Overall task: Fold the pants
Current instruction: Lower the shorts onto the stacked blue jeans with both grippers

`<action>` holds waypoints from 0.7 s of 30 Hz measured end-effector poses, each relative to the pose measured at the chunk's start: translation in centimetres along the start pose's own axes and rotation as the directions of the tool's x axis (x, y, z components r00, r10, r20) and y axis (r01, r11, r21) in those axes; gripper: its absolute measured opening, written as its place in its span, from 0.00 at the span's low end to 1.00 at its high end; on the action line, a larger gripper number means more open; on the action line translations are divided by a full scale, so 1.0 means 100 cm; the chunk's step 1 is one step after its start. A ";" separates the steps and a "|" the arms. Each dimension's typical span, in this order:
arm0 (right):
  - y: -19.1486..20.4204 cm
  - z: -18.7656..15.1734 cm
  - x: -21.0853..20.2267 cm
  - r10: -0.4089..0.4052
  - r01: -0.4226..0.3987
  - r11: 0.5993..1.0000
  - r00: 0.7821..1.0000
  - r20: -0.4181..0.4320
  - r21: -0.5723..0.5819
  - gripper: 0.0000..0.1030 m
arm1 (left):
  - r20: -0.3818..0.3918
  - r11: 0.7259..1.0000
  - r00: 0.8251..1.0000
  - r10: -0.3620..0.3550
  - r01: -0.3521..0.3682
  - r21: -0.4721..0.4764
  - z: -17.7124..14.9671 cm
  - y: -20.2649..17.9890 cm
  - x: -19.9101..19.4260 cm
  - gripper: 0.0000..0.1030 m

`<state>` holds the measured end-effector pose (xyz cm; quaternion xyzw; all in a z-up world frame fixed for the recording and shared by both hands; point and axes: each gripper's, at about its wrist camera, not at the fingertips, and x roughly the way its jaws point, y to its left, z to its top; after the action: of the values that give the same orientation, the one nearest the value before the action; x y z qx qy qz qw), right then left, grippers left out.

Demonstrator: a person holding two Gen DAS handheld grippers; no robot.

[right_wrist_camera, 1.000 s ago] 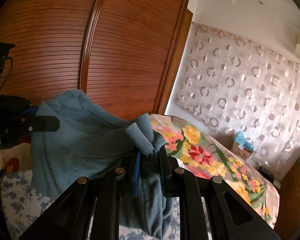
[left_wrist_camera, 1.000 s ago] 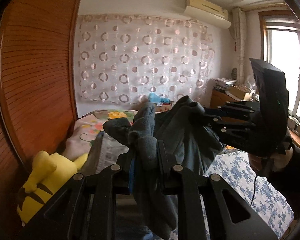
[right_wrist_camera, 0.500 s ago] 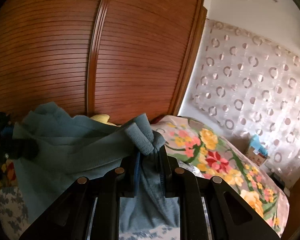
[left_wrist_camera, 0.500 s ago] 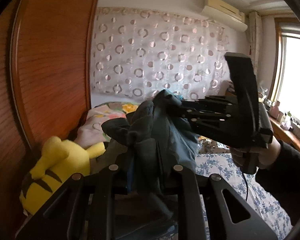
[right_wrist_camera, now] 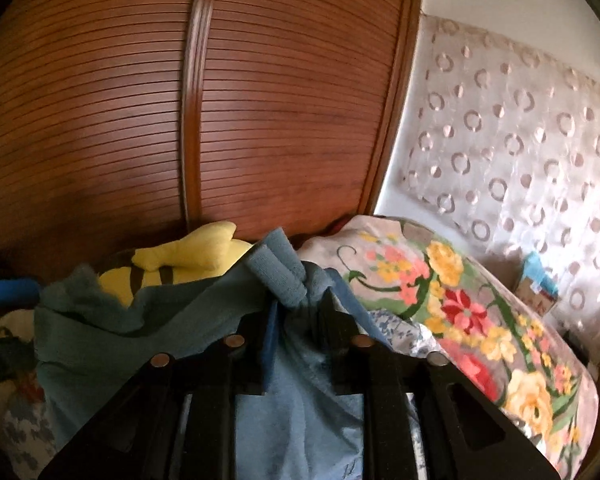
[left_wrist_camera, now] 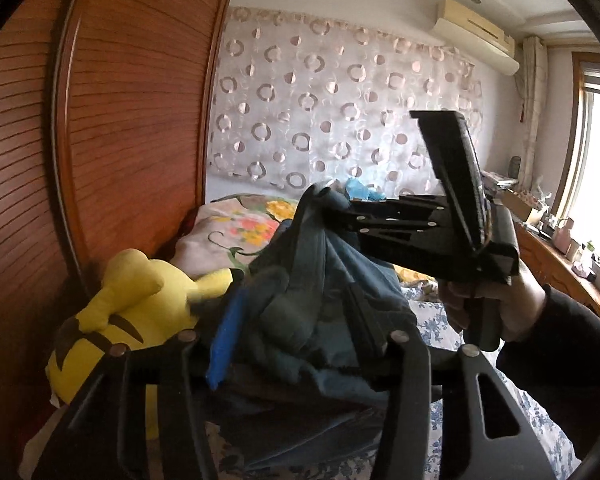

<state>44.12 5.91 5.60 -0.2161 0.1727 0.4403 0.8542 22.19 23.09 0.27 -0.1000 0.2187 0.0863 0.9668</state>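
The blue-grey pants [left_wrist_camera: 332, 280] hang bunched between both grippers above the bed. My left gripper [left_wrist_camera: 296, 312] is shut on one bunched edge of the pants, its blue pad showing at the left. In the left wrist view the right gripper [left_wrist_camera: 332, 208] is held by a hand just to the right and is shut on another edge. In the right wrist view my right gripper [right_wrist_camera: 296, 312] is shut on a rolled hem of the pants [right_wrist_camera: 276, 268]; the cloth drapes down and left.
A yellow plush toy [left_wrist_camera: 132, 312] lies against the brown slatted wardrobe [left_wrist_camera: 100, 120]. A flowered quilt [right_wrist_camera: 460, 300] and a blue-flowered sheet [left_wrist_camera: 440, 320] cover the bed. A circle-patterned curtain [left_wrist_camera: 340, 120] hangs behind. A wooden dresser [left_wrist_camera: 560, 264] stands under the window.
Both grippers have come closer together and lower towards the bed, still holding the pants. The plush toy looms larger in both views.
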 end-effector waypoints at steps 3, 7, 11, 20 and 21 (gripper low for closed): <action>-0.008 0.003 -0.008 -0.002 0.001 0.999 1.000 0.024 0.043 0.38 | 0.014 1.000 1.000 0.000 0.000 0.025 0.004 -0.005 -0.002 0.50; -0.017 -0.002 -0.029 -0.004 -0.001 0.996 0.999 0.053 0.090 0.41 | 0.007 0.998 1.000 -0.012 0.011 0.059 0.008 -0.013 0.003 0.50; -0.027 -0.021 -0.042 0.063 -0.064 0.988 0.998 0.012 0.138 0.41 | -0.032 0.994 0.999 -0.012 0.015 0.104 0.002 -0.022 0.013 0.50; -0.058 -0.039 -0.022 0.070 -0.049 0.978 0.993 -0.095 0.205 0.41 | -0.148 0.991 0.988 0.048 -0.028 0.130 -0.031 -0.020 0.028 0.50; -0.062 -0.038 -0.016 0.055 -0.030 0.975 0.993 -0.108 0.221 0.41 | -0.158 0.991 0.986 0.052 -0.031 0.129 -0.034 -0.019 0.030 0.50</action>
<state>47.92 -0.39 4.49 -0.1416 0.2731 0.4236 0.8520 23.83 20.85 -3.76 -0.0410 0.3031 0.0840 0.9484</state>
